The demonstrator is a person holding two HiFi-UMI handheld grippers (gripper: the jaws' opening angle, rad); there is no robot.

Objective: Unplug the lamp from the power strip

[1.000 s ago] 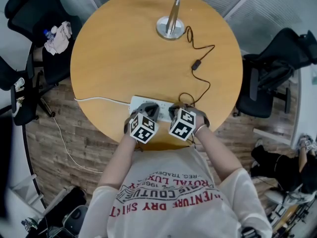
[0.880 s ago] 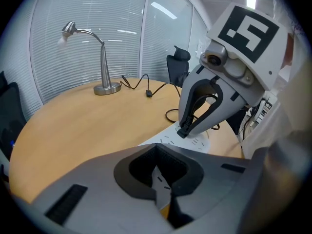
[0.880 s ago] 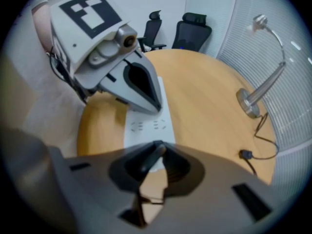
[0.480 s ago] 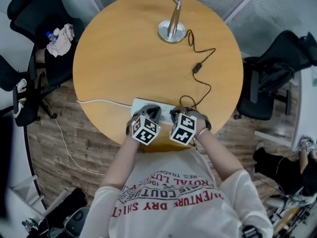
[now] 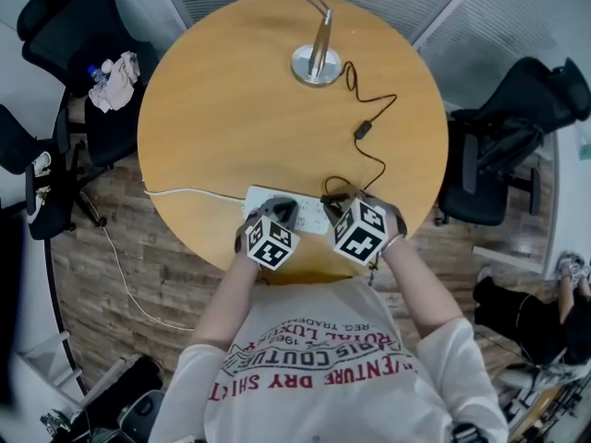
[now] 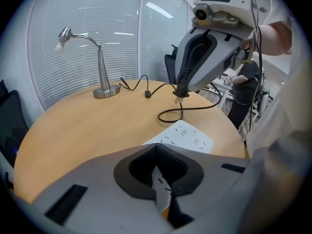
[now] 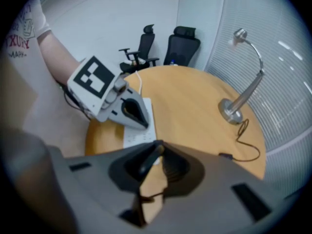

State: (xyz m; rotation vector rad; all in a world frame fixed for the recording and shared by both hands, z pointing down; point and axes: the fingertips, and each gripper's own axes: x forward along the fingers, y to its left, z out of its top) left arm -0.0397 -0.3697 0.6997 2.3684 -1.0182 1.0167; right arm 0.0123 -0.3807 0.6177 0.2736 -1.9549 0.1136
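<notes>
Table [image 5: 212,109] holds power strip [image 5: 309,212]; shirt [image 5: 314,404] reads "DRY".

The right gripper [image 7: 157,149] has its jaws squeezed on a dark plug [image 7: 146,164]. The round wooden table [image 7: 190,106] shows under them. A thin black cord [image 7: 257,152] lies on the table and goes to the foot of the silver lamp [image 7: 241,94]. The left gripper [image 7: 142,122] rests its tip on the white power strip [image 7: 139,134]. Two black chairs [image 7: 183,45] stand behind the table.
</notes>
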